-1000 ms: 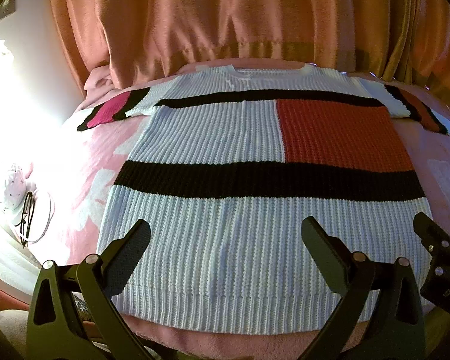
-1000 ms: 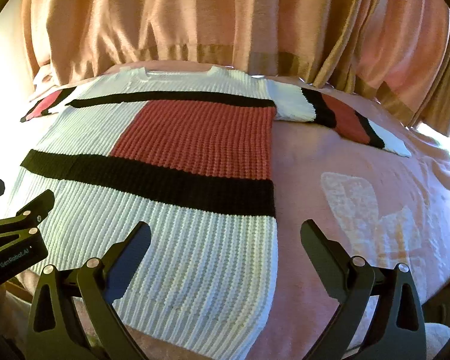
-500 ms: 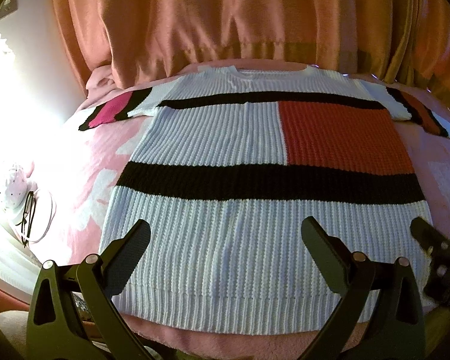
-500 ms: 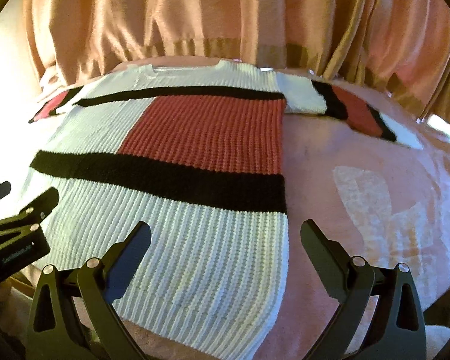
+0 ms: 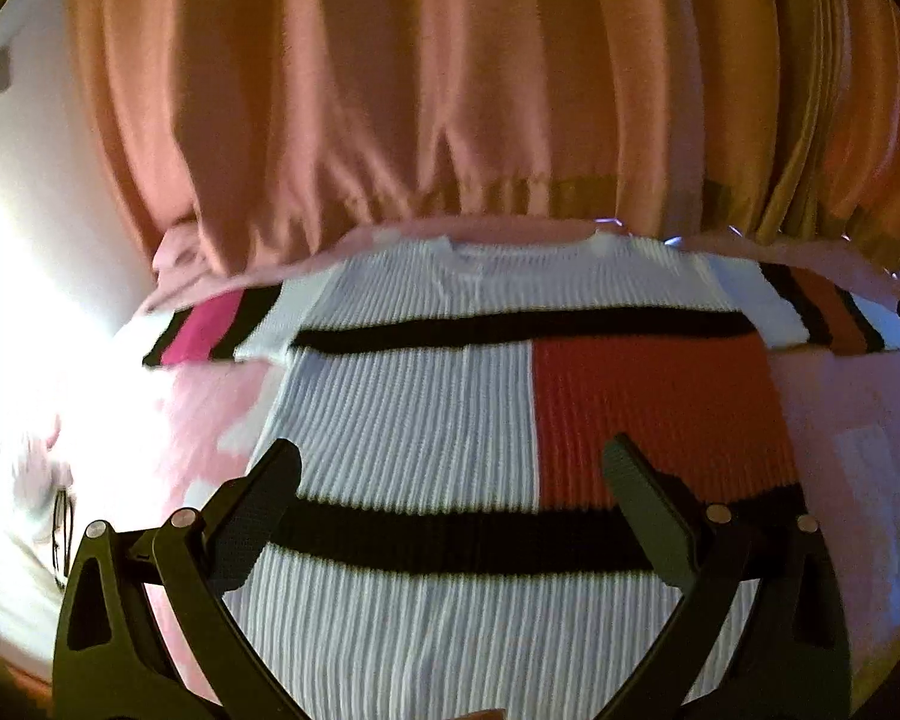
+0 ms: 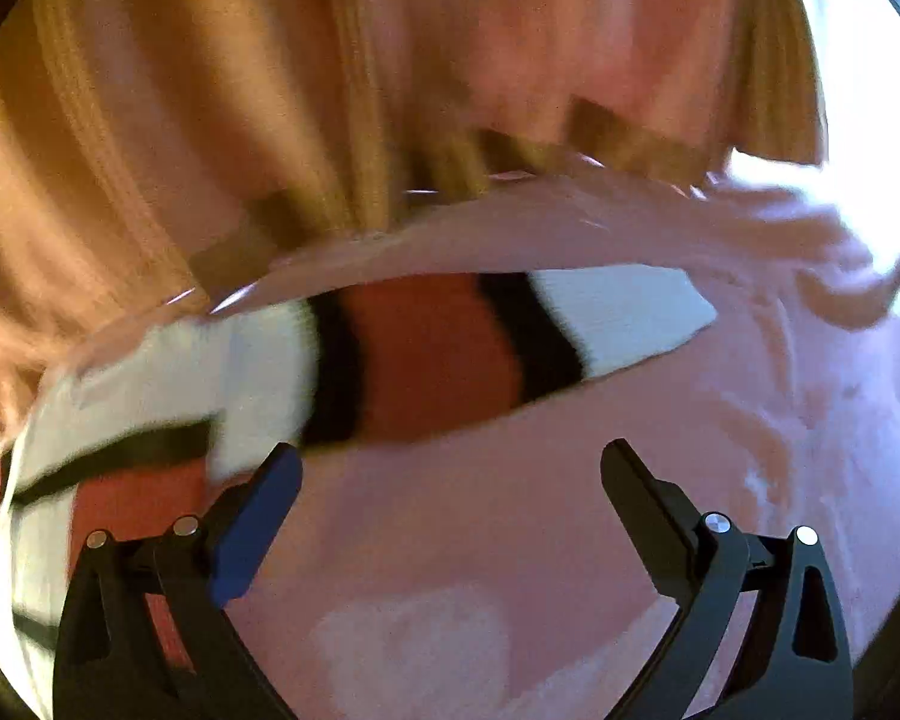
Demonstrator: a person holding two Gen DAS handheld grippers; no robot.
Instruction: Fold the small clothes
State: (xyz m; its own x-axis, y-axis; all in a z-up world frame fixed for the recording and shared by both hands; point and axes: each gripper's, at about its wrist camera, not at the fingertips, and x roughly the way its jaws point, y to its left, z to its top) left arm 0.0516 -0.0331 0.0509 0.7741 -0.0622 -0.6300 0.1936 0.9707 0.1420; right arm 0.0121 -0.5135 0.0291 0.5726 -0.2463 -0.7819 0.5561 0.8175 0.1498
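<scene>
A knit sweater [image 5: 414, 408], white with black bands and a red block, lies flat on a pink bed, neck toward the curtain. Its left sleeve [image 5: 210, 330] has a pink band. Its right sleeve [image 6: 450, 354], with a red band between black stripes and a white cuff, stretches out to the right. My left gripper [image 5: 450, 480] is open and empty above the sweater's middle black band. My right gripper [image 6: 450, 474] is open and empty just short of the right sleeve, over the bedspread. The right wrist view is blurred.
An orange curtain [image 5: 450, 90] hangs along the far side of the bed. The pink bedspread [image 6: 750, 450] extends right of the sweater. A white object with glasses [image 5: 60, 516] lies at the bed's left edge, in bright light.
Both grippers have moved forward over the bed. The left went from the hem to the middle of the sweater. The right swung right, toward the right sleeve.
</scene>
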